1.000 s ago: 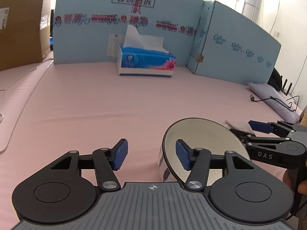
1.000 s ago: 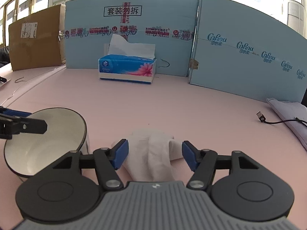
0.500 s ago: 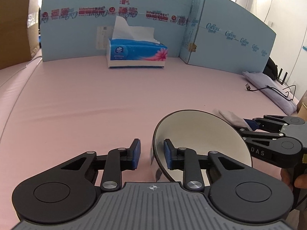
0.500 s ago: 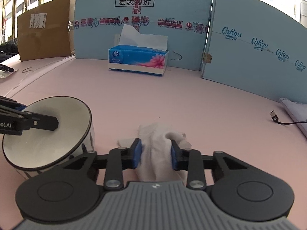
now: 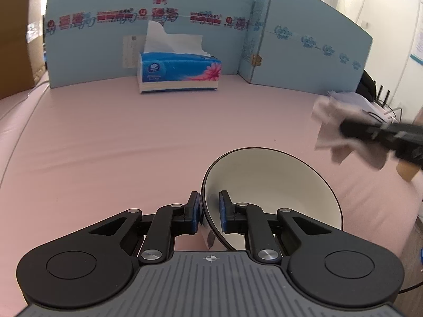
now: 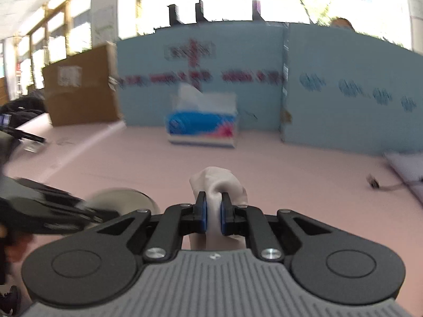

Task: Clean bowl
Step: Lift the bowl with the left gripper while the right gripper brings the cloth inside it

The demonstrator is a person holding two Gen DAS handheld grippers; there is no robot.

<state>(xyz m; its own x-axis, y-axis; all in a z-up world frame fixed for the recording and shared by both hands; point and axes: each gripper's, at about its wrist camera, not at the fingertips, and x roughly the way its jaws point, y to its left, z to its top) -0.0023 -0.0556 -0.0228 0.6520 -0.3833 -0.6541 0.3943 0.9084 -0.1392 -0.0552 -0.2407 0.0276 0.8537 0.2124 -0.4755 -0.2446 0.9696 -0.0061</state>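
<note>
The left claw (image 5: pixel 208 210) was pinched tight on the rim of the bowl (image 5: pixel 272 195), one blue pad outside the wall and one inside, and the bowl was tipped with its mouth turned up and toward the right, low over the pink surface (image 5: pixel 132 145). Whether its foot touched down could not be told. The right claw (image 6: pixel 213 212) was clamped on a bunched pale cloth (image 6: pixel 218 185), carried in the air to the right of the bowl and above its rim, clear of it. That view was smeared with blur. The bowl's cream inside looked plain, no marks that the pictures could show. So both grips were set: bowl held, wiper in hand, cloth not in the bowl. That would fit a wipe about to go in or one just done. A tissue box (image 5: pixel 179 72) stood at the back by the blue boards.
</note>
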